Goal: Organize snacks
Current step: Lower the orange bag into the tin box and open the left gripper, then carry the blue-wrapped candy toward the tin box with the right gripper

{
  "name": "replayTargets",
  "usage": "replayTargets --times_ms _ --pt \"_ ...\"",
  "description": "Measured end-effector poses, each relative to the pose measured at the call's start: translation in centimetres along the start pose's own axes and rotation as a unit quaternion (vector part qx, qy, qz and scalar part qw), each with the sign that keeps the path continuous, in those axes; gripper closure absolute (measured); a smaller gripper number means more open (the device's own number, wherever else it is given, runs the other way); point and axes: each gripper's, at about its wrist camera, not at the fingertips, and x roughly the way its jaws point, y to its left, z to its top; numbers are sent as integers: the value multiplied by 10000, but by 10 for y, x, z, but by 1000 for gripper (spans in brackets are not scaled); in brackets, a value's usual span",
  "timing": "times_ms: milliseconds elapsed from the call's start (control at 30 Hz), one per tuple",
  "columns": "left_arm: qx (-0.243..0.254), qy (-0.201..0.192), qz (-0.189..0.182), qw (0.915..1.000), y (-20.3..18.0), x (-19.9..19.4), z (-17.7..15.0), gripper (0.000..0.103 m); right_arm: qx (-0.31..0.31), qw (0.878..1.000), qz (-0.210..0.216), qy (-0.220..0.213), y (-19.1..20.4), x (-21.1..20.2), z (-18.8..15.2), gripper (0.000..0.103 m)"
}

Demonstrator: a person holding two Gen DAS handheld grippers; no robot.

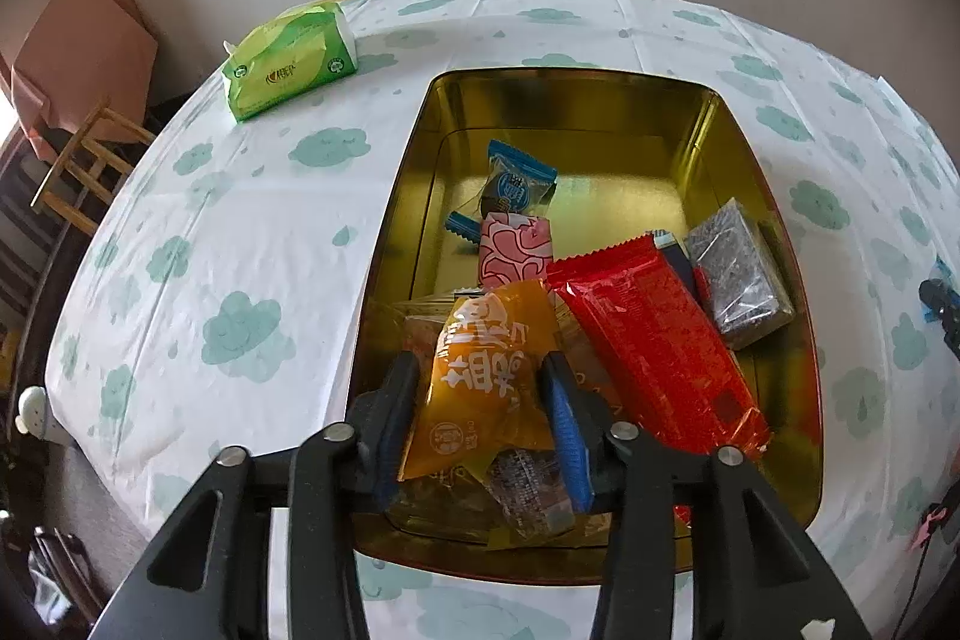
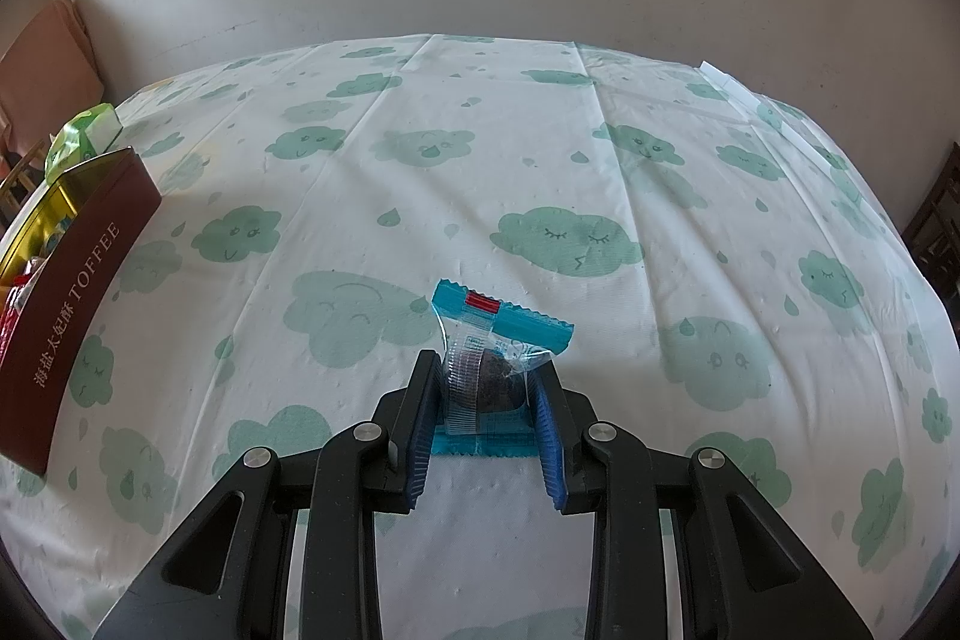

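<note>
my fingers point(image 1: 564, 430) have blue pads on black frames. the surface point(image 1: 252, 220) wears a white cloth printed with teal clouds and drops. the tin point(image 1: 600, 100) is gold inside and dark maroon outside with pale lettering. in it lie an orange packet point(image 1: 480, 376) with white characters, a red packet point(image 1: 654, 340), a pink-and-white swirled one point(image 1: 513, 250) and a blue-and-clear one point(image 1: 519, 181). the tissue pack point(image 1: 288, 61) at the far left corner is green. a teal-and-clear wrapper point(image 2: 498, 340) has a red stripe.

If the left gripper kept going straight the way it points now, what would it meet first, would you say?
The left gripper has the orange packet between its fingers and points down into the tin. It would probably press first into the snacks piled beneath that packet, though depth is unclear.
</note>
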Motion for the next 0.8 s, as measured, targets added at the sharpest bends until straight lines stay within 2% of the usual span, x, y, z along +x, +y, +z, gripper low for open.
replayTargets --times_ms 267,800 --pt "-25 12 22 10000 2 -4 -2 48 -2 10000 0 0 0 0 0 72" --pt "-37 -312 -111 9994 2 -34 -1 45 -6 10000 -2 1 0 0 0 72"
